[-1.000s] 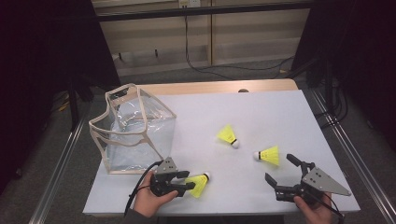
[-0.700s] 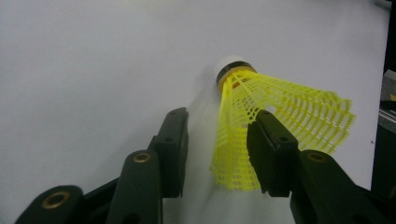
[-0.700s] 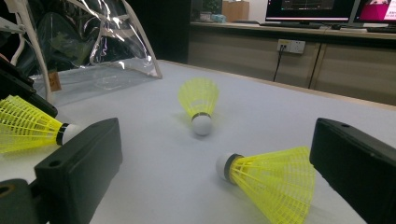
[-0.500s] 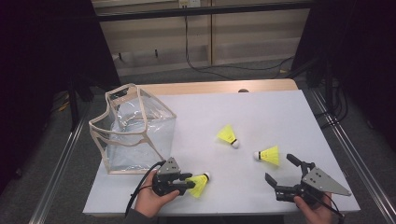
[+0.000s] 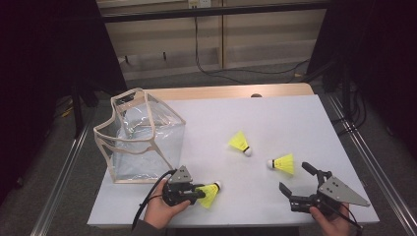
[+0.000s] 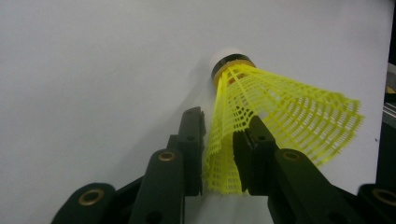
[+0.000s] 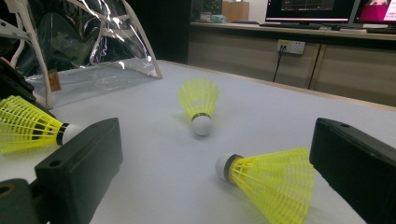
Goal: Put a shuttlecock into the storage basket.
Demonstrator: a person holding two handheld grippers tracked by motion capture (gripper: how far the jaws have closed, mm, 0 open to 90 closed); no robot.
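Beside the clear bag (image 5: 142, 137), left gripper (image 5: 199, 192) fingers pinch a shuttlecock (image 5: 210, 193); right gripper (image 5: 295, 182) wide.

Yellow mesh-skirt shuttlecock (image 5: 209, 194), white cork tip with black band, lying on its side near the table's 7 o'clock edge, cork pointing to about 2 o'clock. Skirt rim pinched and squashed between two black jaws.
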